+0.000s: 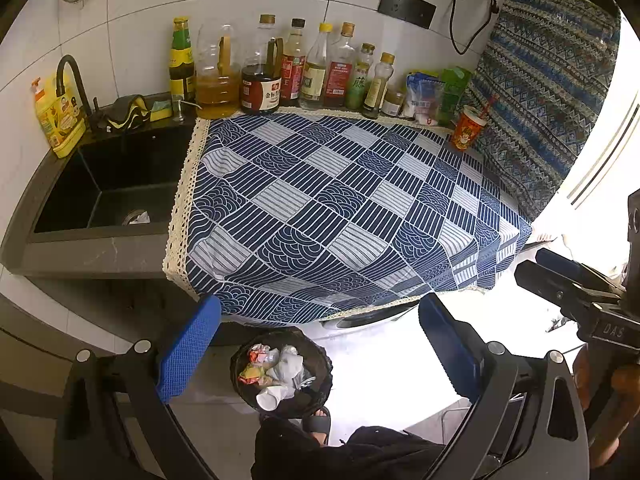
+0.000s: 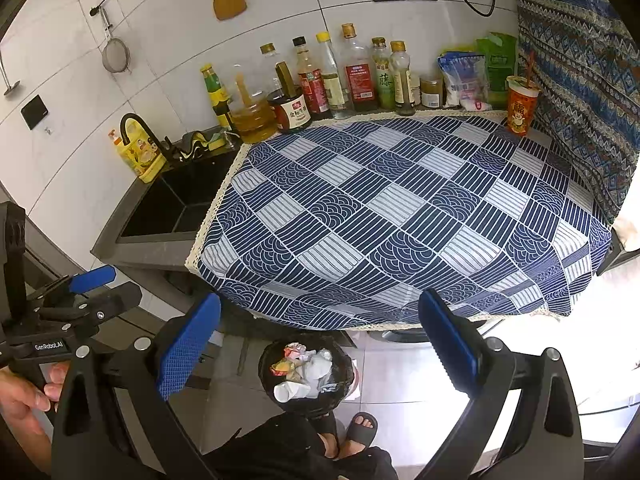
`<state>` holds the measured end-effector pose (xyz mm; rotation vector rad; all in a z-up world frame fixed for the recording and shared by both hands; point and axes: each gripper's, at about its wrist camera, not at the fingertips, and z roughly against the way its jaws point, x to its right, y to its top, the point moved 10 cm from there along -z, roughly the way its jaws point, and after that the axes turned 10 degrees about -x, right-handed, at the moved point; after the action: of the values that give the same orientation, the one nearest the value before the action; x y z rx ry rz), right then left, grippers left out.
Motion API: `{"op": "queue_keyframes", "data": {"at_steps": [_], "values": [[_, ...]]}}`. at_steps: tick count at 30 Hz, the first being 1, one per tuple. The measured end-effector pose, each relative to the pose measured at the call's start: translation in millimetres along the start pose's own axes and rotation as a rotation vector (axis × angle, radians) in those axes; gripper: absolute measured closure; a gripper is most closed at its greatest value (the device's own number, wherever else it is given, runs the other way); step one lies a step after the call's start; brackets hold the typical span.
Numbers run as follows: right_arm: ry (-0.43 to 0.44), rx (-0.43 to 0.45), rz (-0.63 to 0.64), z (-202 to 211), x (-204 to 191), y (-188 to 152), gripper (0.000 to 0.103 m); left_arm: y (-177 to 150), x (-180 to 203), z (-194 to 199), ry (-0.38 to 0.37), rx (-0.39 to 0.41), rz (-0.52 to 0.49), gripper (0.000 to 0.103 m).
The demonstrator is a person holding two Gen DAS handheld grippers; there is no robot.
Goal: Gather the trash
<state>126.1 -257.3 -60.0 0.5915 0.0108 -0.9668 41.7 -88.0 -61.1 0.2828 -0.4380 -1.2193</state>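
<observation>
A black waste bin [image 1: 244, 364] stands on the floor below the counter, holding crumpled paper, wrappers and a white paper cup [image 1: 269, 398]. It also shows in the right wrist view [image 2: 266, 364]. My left gripper [image 1: 320, 348] is open and empty, held above the bin. My right gripper [image 2: 320, 348] is open and empty too, also above the bin. A red paper cup with a straw [image 1: 467, 127] stands at the back right of the blue patterned cloth [image 1: 340, 208]; it also shows in the right wrist view [image 2: 520, 110].
A row of sauce and oil bottles [image 1: 296, 68] lines the wall. A black sink [image 1: 108, 184] with a faucet and yellow soap bottle lies left of the cloth. A patterned curtain [image 1: 552, 92] hangs at right. The person's sandalled feet [image 2: 360, 428] are beside the bin.
</observation>
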Motion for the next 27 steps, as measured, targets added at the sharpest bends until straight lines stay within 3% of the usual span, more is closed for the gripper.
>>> {"op": "queue_keyframes", "data": {"at_steps": [27], "values": [[0.006, -0.015, -0.012, -3.1, 3.5, -2.7, 0.005, 1.8, 1.6, 0.2, 0.019, 0.011, 0.0, 0.007]]}}
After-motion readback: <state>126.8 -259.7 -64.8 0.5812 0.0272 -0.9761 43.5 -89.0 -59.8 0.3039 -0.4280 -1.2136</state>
